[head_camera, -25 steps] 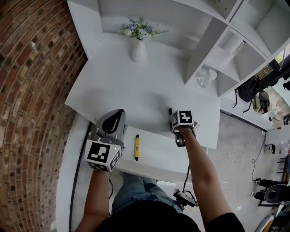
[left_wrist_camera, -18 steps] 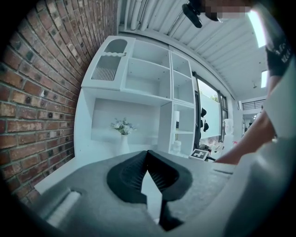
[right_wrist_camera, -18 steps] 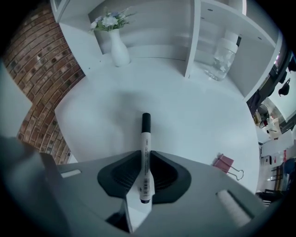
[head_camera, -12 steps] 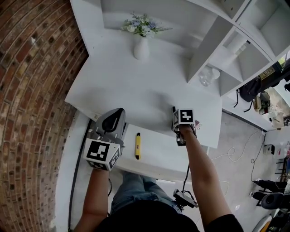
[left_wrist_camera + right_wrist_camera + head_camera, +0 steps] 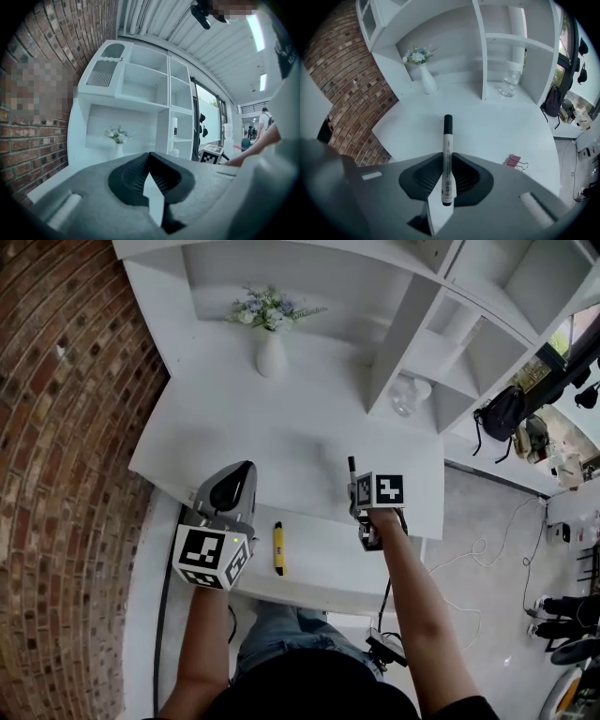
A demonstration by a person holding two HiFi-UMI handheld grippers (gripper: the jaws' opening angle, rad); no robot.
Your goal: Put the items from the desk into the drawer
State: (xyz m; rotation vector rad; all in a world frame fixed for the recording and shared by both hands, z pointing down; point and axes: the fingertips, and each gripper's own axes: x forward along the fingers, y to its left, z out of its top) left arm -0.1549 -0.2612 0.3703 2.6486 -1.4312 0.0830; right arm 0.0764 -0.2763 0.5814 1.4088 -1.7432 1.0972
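A white marker with a black cap (image 5: 447, 136) sticks out from my right gripper (image 5: 446, 161), whose jaws have just been closing and are shut on its barrel. In the head view that gripper (image 5: 354, 486) hangs over the front of the white desk (image 5: 281, 442), the marker's cap (image 5: 351, 465) pointing away from me. The drawer (image 5: 323, 554) stands pulled out below the desk's front edge, with a yellow pen (image 5: 278, 547) lying in it. My left gripper (image 5: 232, 486) is over the drawer's left end, level, shut and empty (image 5: 150, 157).
A pink binder clip (image 5: 514, 161) lies on the desk to the right of the marker. A white vase of flowers (image 5: 271, 352) and a glass jar (image 5: 405, 397) stand at the back under white shelves. A brick wall (image 5: 56, 474) runs along the left.
My right gripper has risen off the desk with the marker in its jaws. The left gripper has hardly moved. The yellow pen lies where it was.
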